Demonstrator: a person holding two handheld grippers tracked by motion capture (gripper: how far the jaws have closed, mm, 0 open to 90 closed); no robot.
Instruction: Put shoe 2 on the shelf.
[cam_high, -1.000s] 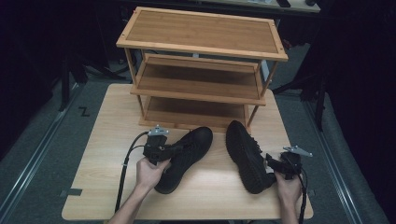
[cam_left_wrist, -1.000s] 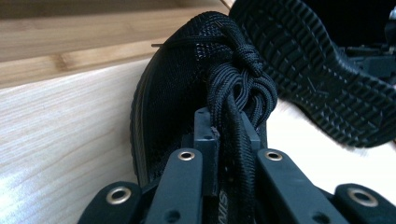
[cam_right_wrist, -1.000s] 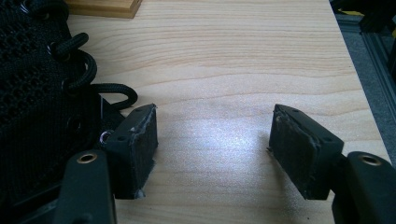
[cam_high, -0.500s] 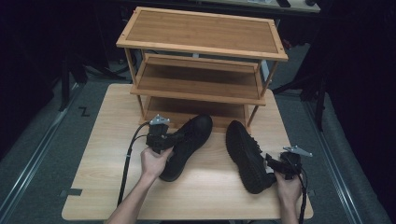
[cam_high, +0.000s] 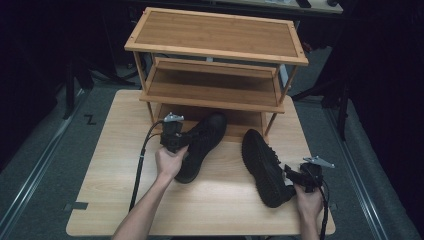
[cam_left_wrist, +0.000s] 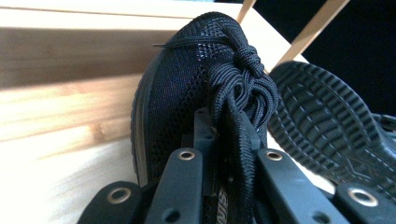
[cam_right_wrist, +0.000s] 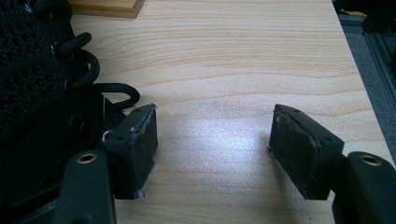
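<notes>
Two black mesh lace-up shoes are on the wooden table (cam_high: 115, 150). My left gripper (cam_high: 183, 142) is shut on the left shoe (cam_high: 202, 142) at its laces and tongue. That shoe's toe reaches under the bottom shelf of the wooden shoe rack (cam_high: 215, 95). In the left gripper view the jaws (cam_left_wrist: 226, 137) pinch the lace bundle of the shoe (cam_left_wrist: 177, 84). The right shoe (cam_high: 264, 167) lies tipped, its ribbed sole (cam_left_wrist: 327, 121) facing left. My right gripper (cam_high: 291, 173) stands open beside its heel; the pads (cam_right_wrist: 140, 140) are apart over bare table, and the shoe (cam_right_wrist: 37, 93) is at their left.
The three-tier rack fills the back of the table, and its legs (cam_high: 272, 120) stand on either side of the bottom opening. A black cable (cam_high: 140, 165) trails from the left gripper to the front edge. The table's right edge (cam_right_wrist: 359, 84) is close to the right gripper.
My left gripper has carried the left shoe forward, so its toe now sits at the rack's bottom shelf. The right gripper and right shoe have stayed put.
</notes>
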